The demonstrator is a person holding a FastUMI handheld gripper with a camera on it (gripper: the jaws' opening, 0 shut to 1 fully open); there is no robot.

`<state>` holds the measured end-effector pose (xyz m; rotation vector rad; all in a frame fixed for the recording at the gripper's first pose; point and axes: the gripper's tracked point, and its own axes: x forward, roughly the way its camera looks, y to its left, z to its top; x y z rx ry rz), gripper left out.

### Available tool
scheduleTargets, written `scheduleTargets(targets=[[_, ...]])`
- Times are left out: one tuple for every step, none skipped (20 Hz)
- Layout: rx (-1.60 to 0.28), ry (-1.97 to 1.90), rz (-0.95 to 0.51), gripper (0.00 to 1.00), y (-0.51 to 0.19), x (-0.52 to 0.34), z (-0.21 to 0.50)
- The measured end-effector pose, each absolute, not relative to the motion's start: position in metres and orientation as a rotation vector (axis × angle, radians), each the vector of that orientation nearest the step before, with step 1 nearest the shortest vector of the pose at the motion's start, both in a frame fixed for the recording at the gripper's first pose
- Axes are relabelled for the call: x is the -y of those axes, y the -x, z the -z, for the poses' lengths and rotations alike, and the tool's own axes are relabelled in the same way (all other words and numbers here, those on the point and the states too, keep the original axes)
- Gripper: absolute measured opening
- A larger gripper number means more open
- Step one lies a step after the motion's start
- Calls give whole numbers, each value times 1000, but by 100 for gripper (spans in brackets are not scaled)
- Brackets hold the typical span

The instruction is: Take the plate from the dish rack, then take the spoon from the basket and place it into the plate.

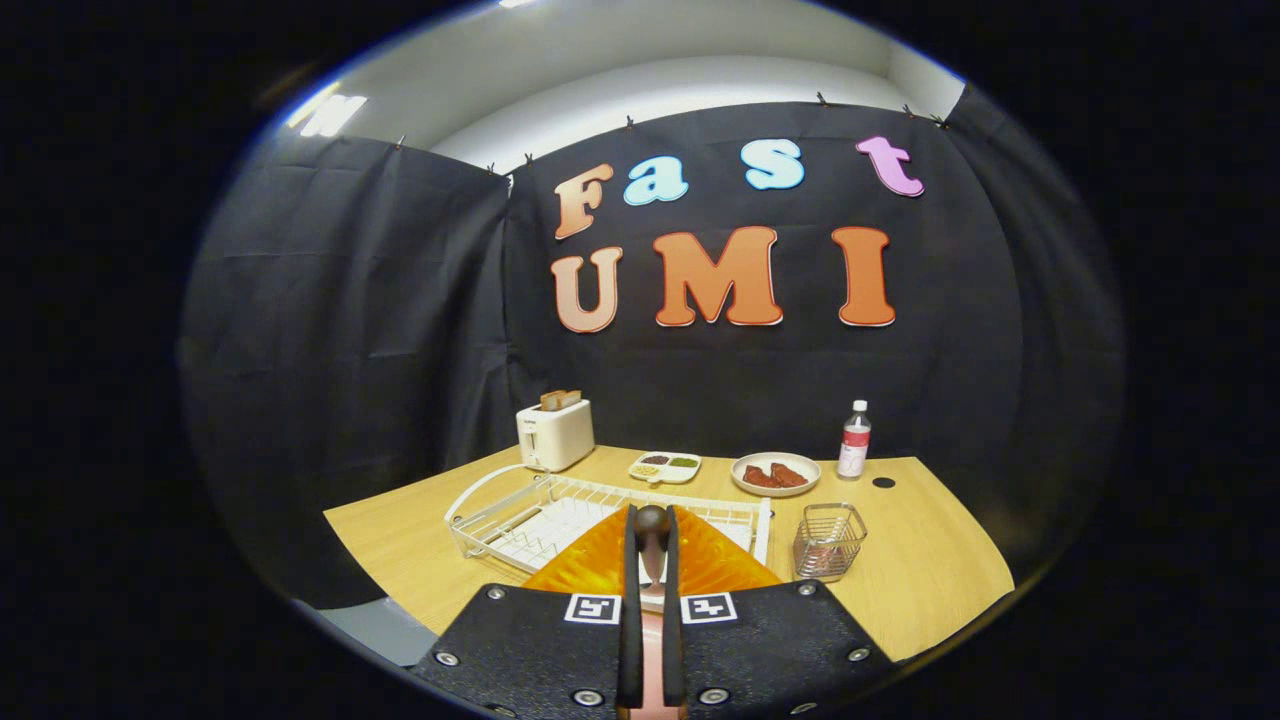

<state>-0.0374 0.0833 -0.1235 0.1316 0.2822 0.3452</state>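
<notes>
My gripper point(651, 514) is shut on a spoon point(652, 530). The spoon's dark brown rounded end sticks up between the two black fingertips, and a pale pink part shows lower in the slit between them. Right beneath and beyond the fingers lies the ribbed orange plate point(715, 563), on the near side of the white wire dish rack point(520, 520); I cannot tell whether it touches the rack. The held spoon is over the plate's middle. The small wire basket point(828, 541) stands to the right of the plate and looks empty.
A wooden table point(930, 560) carries a white toaster point(554, 433) with bread behind the rack, a small divided dish point(665, 466), a plate of reddish food point(775, 473) and a bottle point(854, 441) at the back right. The table's front edge runs close under the gripper.
</notes>
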Motion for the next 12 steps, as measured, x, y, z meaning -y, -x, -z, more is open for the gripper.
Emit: scheduleTargets(targets=[[-291,-134,-365,8,41,-89,129],[-303,-133,-383,8,46,-93,137],[-312,-131,-401,8,50,-97,143],[-316,-133,-416,8,52,-101,148],[-322,-137,-431,8,54,-106,154],[-331,-144,-446,8,57,-110,160],[-340,-151,-458,8,59,-111,167],[-351,-158,-467,8,59,-112,173],[-360,-163,-476,8,61,-114,178],[-370,-167,-481,8,62,-113,184],[-379,-168,-486,7,65,-113,189],[-384,-165,-491,8,66,-112,193]])
